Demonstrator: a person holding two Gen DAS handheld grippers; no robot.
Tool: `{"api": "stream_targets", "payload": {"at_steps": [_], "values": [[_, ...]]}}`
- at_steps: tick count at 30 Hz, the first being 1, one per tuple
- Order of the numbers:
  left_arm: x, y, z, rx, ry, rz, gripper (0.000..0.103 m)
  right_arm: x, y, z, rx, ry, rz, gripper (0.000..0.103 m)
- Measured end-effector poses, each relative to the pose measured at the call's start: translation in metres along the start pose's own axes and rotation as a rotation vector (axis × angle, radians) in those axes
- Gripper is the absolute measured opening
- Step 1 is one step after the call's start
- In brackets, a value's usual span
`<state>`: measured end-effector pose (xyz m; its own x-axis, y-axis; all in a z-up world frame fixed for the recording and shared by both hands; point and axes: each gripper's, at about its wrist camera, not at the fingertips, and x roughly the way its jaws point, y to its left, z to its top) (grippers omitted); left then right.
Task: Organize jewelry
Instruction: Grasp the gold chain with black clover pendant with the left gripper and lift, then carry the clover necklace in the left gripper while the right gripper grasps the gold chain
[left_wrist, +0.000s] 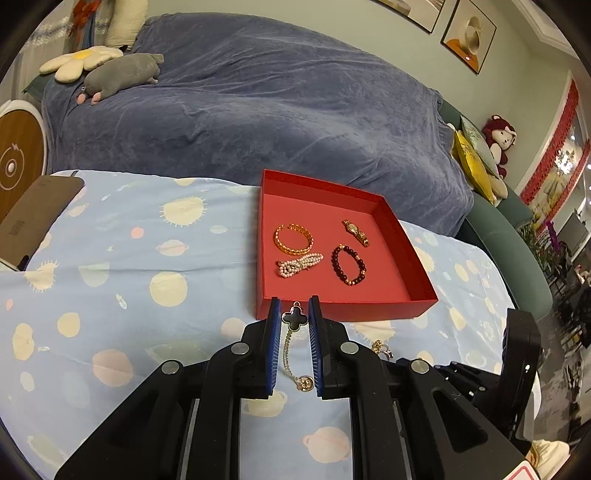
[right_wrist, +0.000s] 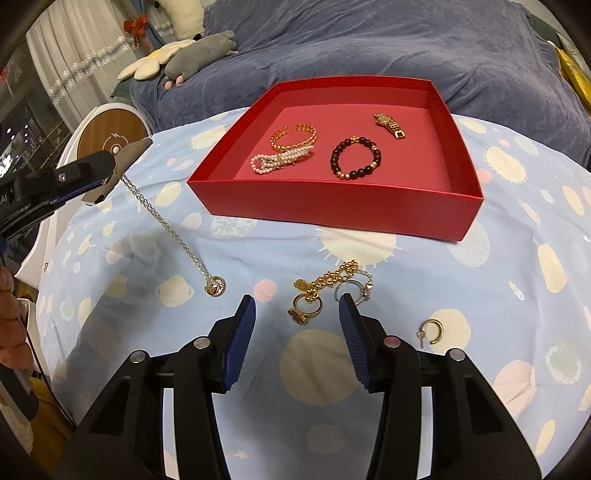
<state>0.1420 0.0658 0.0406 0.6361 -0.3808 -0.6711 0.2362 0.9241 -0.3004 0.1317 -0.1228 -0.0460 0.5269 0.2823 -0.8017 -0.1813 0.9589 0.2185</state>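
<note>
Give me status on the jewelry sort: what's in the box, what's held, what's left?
Done: the red box holds a gold bangle, pearl piece, dark bead bracelet and gold watch.
In hand: the left tool grips a clover-pendant necklace, its chain hanging toward the cloth.
Left: a tangle of rings and chain and a hoop earring. The right tool is open, near the tangle.

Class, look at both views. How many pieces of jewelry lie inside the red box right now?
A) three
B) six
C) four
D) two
C: the red box holds a gold bangle, a pearl bracelet, a dark bead bracelet and a gold watch, four in all.
</note>
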Motion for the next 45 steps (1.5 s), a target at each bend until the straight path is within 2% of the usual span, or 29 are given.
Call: {"api": "stream_targets", "payload": {"at_steps": [4, 8, 15, 20, 23, 45], "values": [[-0.005, 0.002, 0.008, -0.023, -0.026, -0.01, 0.012, 0.013, 0.005, 0.002, -0.019, 0.007, -0.004, 0.041], [-0.004, 0.0, 0.01, -0.018, -0.034, -0.01, 0.012, 0.027, 0.004, 0.004, -0.023, 0.024, -0.022, 0.035], [0.004, 0.002, 0.007, -0.015, -0.01, -0.003, 0.012, 0.033, 0.001, 0.005, -0.019, 0.012, -0.048, 0.028], [0.007, 0.0, 0.004, -0.004, 0.002, -0.002, 0.012, 0.033, 0.0, 0.006, -0.036, 0.007, -0.09, 0.007], [0.007, -0.001, 0.003, 0.003, 0.006, -0.001, 0.012, 0.029, -0.002, 0.006, -0.031, 0.003, -0.091, 0.003], [-0.006, -0.023, 0.021, -0.002, -0.06, -0.017, 0.012, -0.082, -0.021, 0.051, 0.067, -0.259, -0.031, 0.003]]}}
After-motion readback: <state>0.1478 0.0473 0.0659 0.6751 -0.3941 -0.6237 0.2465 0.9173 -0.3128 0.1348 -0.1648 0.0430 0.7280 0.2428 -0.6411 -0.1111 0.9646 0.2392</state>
